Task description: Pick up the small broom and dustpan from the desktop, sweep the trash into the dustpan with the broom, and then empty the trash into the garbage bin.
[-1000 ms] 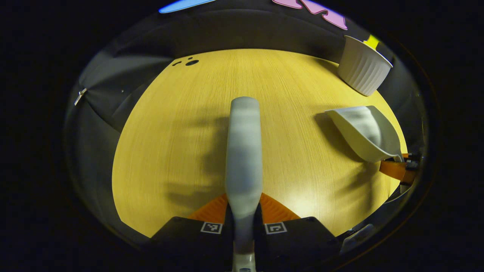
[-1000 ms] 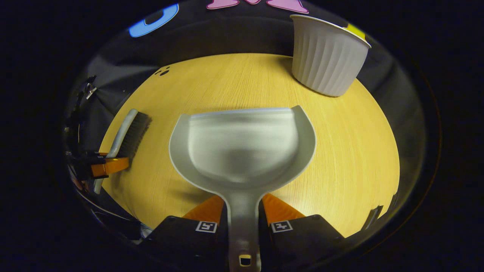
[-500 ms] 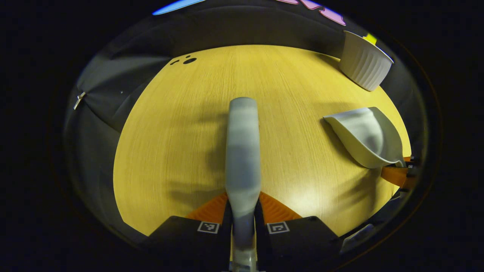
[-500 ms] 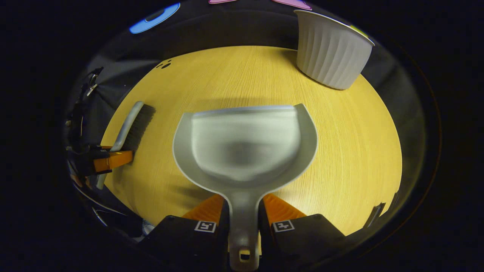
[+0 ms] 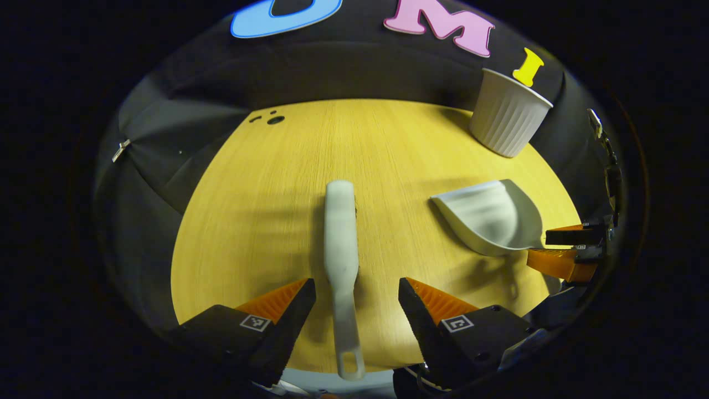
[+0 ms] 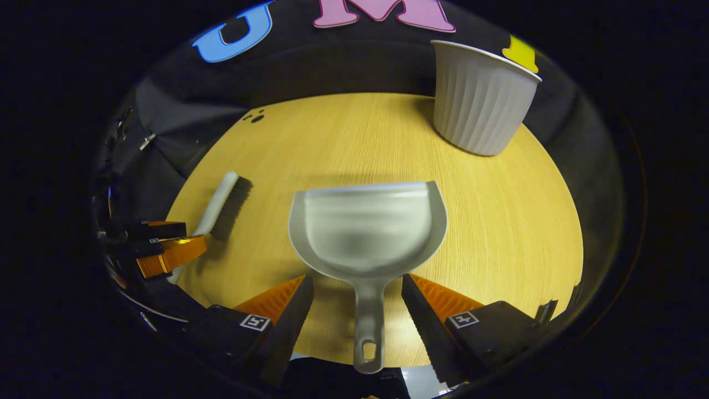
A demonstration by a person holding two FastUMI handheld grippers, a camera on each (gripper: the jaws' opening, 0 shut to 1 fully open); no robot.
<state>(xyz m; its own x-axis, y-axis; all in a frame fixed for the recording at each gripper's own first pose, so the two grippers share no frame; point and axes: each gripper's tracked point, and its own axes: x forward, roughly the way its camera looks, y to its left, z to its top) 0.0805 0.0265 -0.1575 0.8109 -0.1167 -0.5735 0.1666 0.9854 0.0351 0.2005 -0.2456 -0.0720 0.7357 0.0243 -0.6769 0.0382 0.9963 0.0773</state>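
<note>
Small broom (image 5: 340,233) and dustpan (image 6: 368,230), light stiff plastic, lying between released tools (image 5: 357,299) (image 6: 357,296); best gripped mid-handle.

Yellow wood-grain bench (image 5: 266,183) lies bare on its left half. Ribbed white plastic garbage bin (image 6: 479,97) blocks the far right corner, near the black cloth wall (image 6: 343,66).

A: The surface (image 6: 498,221) looks like light wood with fine straight grain and a dull sheen. The dustpan (image 6: 365,233)?

B: Smooth pale plastic, softly matt. The broom (image 5: 340,244) handle looks the same, with dark bristles (image 6: 232,208).

A: And the garbage bin (image 6: 479,100)?

B: Ribbed white plastic, matt. The wall (image 5: 343,72) is matt cloth.
</note>
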